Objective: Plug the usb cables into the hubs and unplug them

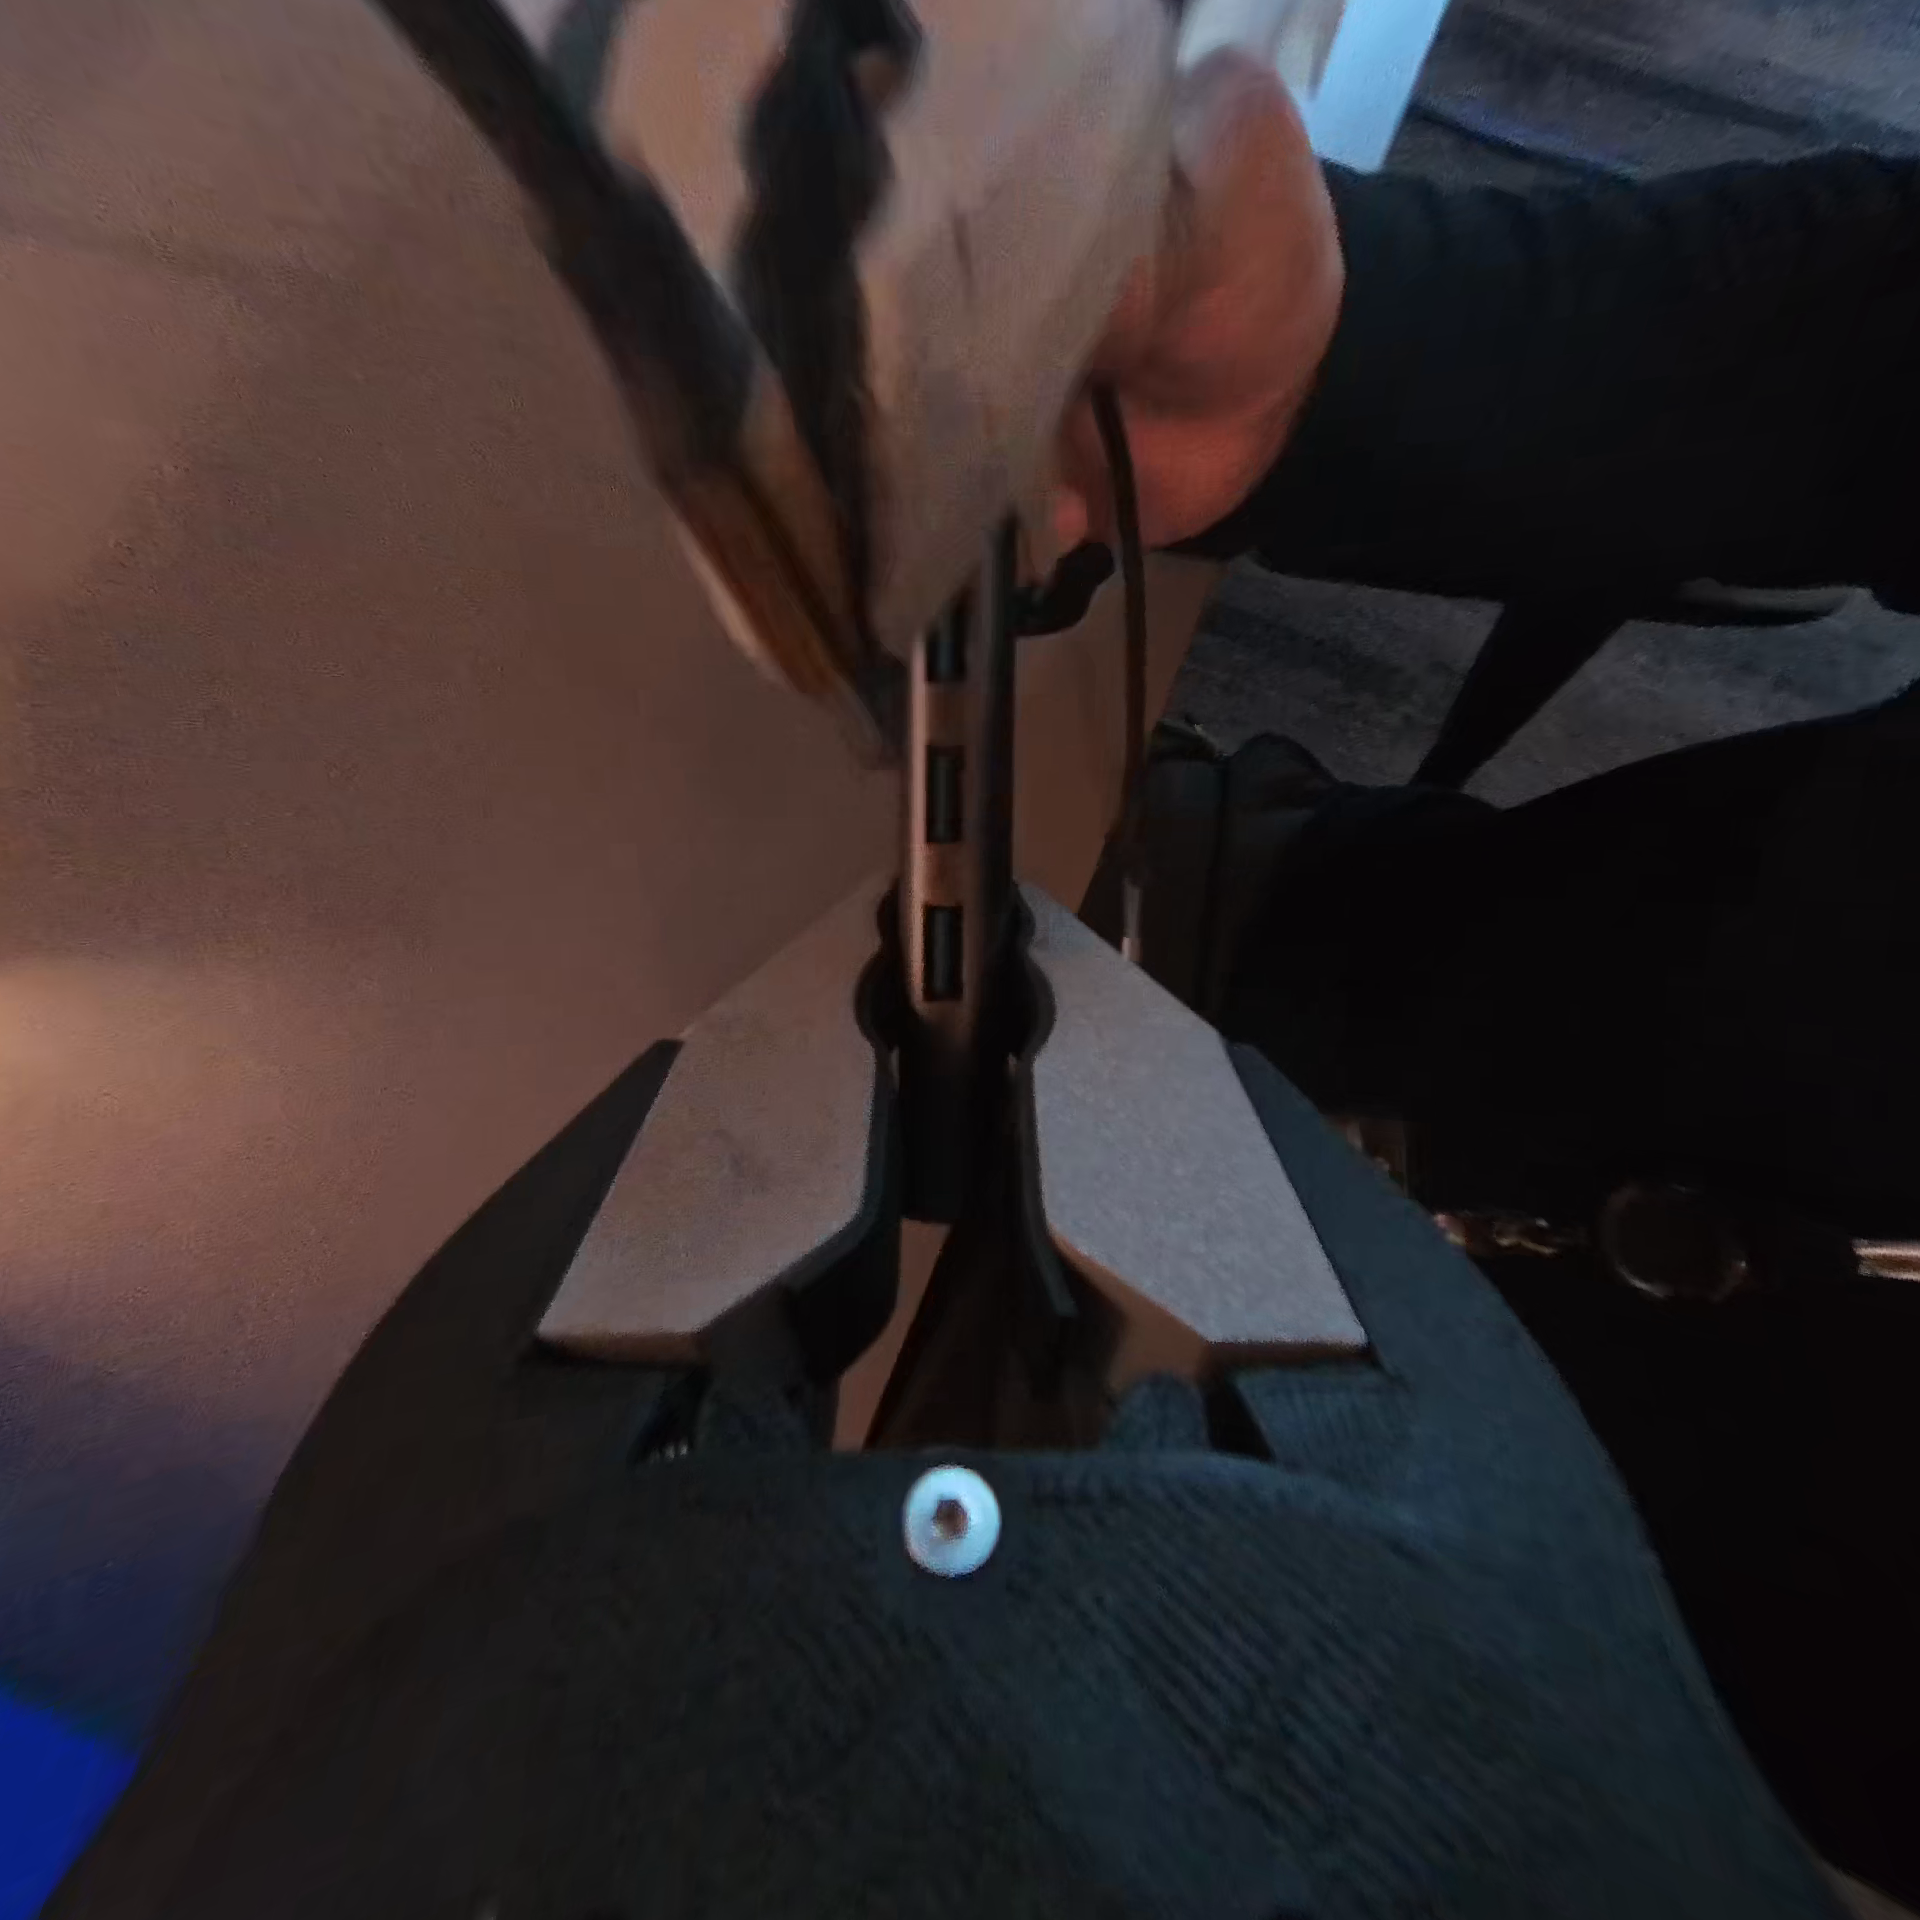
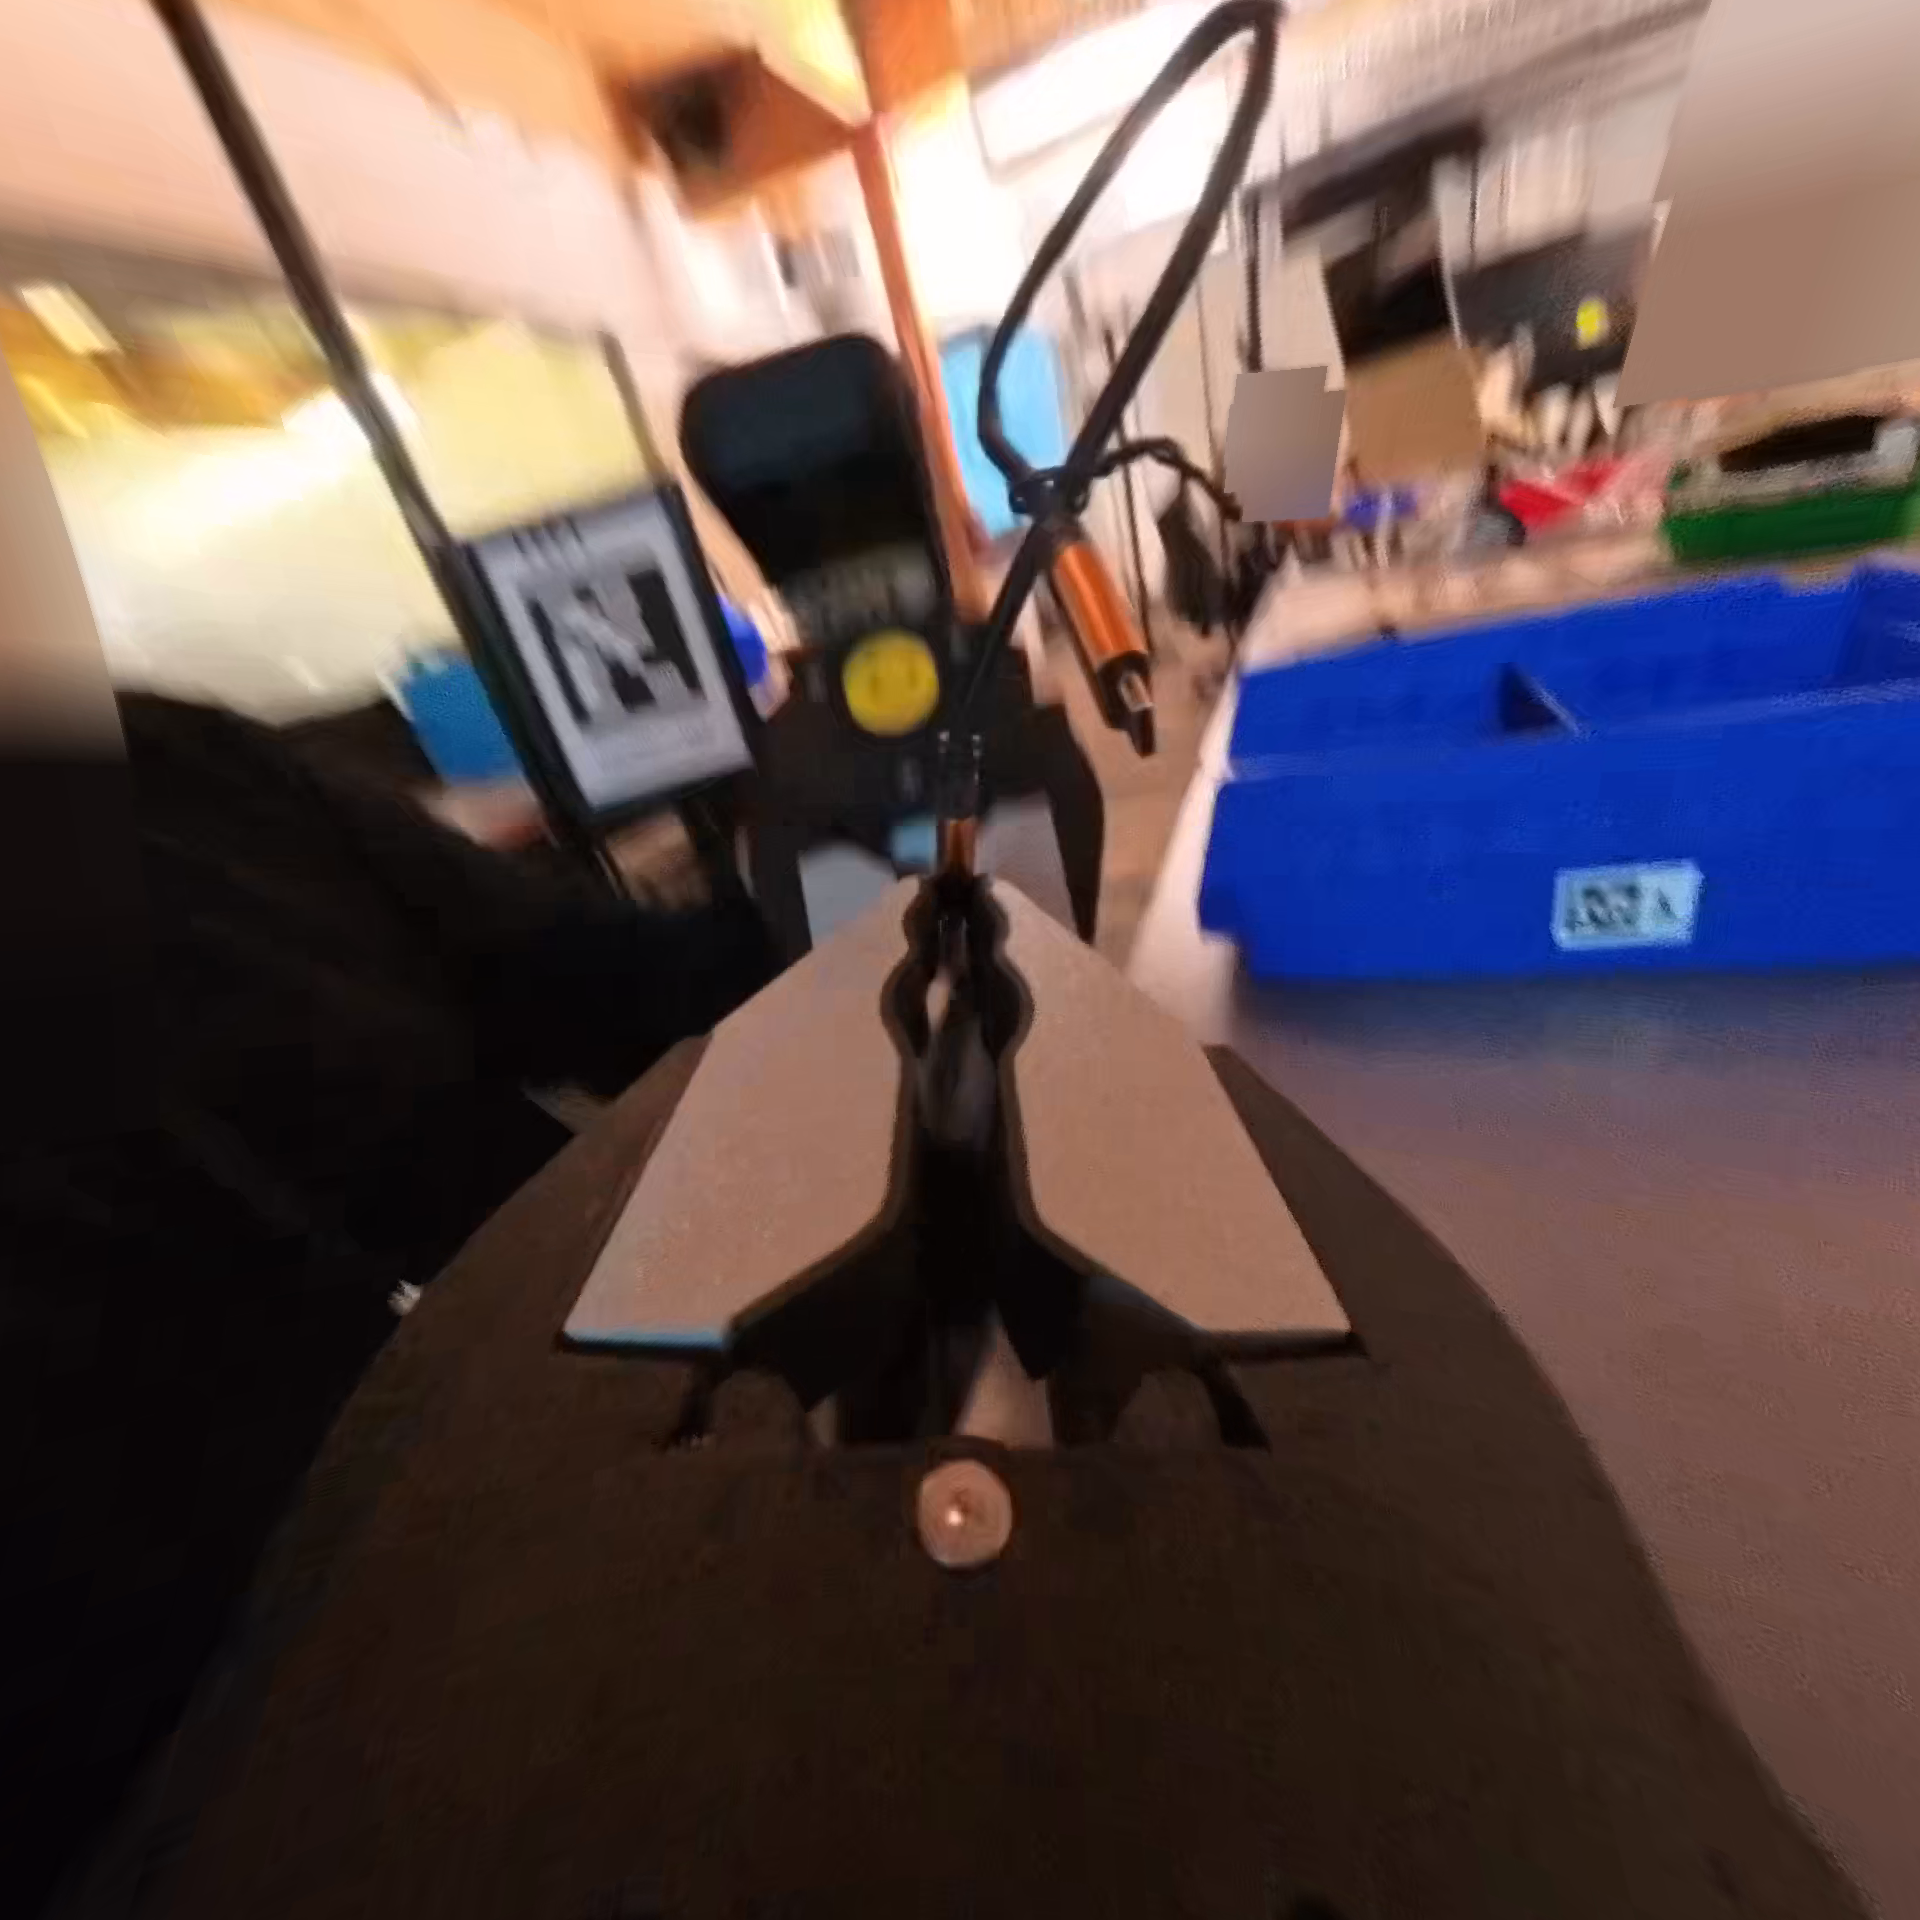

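Observation:
My left gripper [image 1: 954, 961] is shut on a slim grey USB hub [image 1: 940, 810], held edge-on with its row of ports facing the camera. A thin black cable [image 1: 1132, 644] hangs beside it. My right gripper [image 2: 956, 914] is shut on the orange-sleeved plug [image 2: 958, 844] of a black USB cable [image 2: 1091, 208], which loops upward. The cable's other orange connector [image 2: 1107, 634] dangles free to the right. In the left wrist view the right gripper [image 1: 914, 343] is blurred, and its tips are at the hub's far ports. The plug itself is hidden there.
A blue bin [image 2: 1558, 790] stands on the grey table [image 2: 1610, 1195] at right. The left gripper body, with a yellow sticker [image 2: 890, 681] and a black-and-white marker card [image 2: 613, 644], faces the right gripper. A hand [image 1: 1216, 343] and a dark sleeve [image 1: 1610, 364] are at upper right.

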A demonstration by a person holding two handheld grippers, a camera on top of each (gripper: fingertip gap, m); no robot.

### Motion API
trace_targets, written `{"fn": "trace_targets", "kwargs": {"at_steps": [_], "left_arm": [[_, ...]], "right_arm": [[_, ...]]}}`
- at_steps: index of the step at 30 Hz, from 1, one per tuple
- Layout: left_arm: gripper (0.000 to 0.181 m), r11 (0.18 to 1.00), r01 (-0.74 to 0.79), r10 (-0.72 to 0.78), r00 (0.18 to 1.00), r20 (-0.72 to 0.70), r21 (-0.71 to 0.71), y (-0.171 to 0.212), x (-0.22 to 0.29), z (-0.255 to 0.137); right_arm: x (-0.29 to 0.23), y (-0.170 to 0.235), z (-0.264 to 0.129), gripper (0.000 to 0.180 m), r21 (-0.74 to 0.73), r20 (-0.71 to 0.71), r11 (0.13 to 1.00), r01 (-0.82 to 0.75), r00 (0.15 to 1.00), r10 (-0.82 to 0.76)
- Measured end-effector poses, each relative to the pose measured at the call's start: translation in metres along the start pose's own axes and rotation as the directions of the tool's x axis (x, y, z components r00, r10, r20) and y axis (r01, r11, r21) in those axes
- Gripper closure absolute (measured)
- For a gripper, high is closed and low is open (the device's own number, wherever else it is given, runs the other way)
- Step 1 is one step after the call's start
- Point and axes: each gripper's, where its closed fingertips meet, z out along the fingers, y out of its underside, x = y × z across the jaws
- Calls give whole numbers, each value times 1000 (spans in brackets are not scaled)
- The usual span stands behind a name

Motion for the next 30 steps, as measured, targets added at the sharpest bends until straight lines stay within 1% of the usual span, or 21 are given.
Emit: {"fn": "trace_targets", "kwargs": {"at_steps": [1,2,3,4,5,7,10,12,13,15,16,18,20,23,24,25,28,29,30], "left_arm": [[167,999,-13,14,1000,26,-34,4,-1,7],[166,997,-36,41,997,68,-70,8,-6,10],[167,997,-31,36,997,61,-69,7,-6,9],[167,999,-20,22,999,40,-44,3,-5,7],[167,1000,-5,5,1000,29,-20,0,-5,3],[167,1000,4,-3,999,50,-20,2,-11,-3],[167,998,-19,26,992,121,-52,7,-22,-16],[167,999,-32,40,981,187,-43,5,-30,-30],[167,999,-34,38,976,214,-26,3,-34,-37],[167,999,-31,24,970,244,23,-3,-39,-51],[167,999,-29,16,966,259,46,-6,-42,-57],[167,996,-34,8,957,288,84,-13,-47,-66],[167,990,-57,14,950,311,127,-24,-51,-71],[167,979,-98,40,952,304,176,-41,-51,-71],[167,978,-111,54,953,298,178,-46,-51,-69],[167,977,-123,68,953,296,172,-48,-51,-66],[167,970,-149,92,957,275,194,-60,-51,-59],[167,964,-158,98,958,269,212,-65,-50,-57],[167,959,-169,106,960,260,229,-69,-49,-55]], "right_arm": [[-1,-1,1,179,-8,3,1000,-5,1000,5],[2,8,2,177,-87,-38,996,34,999,-38],[5,15,1,176,-158,-79,985,74,993,-88],[6,14,-2,176,-174,-101,981,84,990,-102],[8,6,-6,176,-150,-123,986,72,988,-91],[10,-12,-20,177,-94,-166,993,78,982,-93],[11,-42,-52,176,-101,-305,978,184,930,-207],[4,-67,-82,176,-165,-430,954,250,852,-298],[-3,-80,-101,176,-217,-491,934,284,795,-356],[-20,-99,-144,177,-357,-601,880,313,644,-473],[-28,-103,-169,177,-433,-644,852,294,560,-521],[-39,-99,-222,177,-564,-709,806,179,396,-583],[-47,-83,-275,176,-630,-749,777,-1,267,-607],[-53,-45,-342,177,-603,-797,748,-279,167,-581],[-54,-30,-361,176,-586,-804,723,-366,146,-577],[-55,-14,-376,176,-572,-806,692,-440,146,-574],[-63,42,-406,176,-534,-822,579,-616,216,-528],[-63,57,-414,173,-518,-829,552,-654,224,-512],[-61,67,-423,169,-491,-839,535,-687,207,-503]]}}
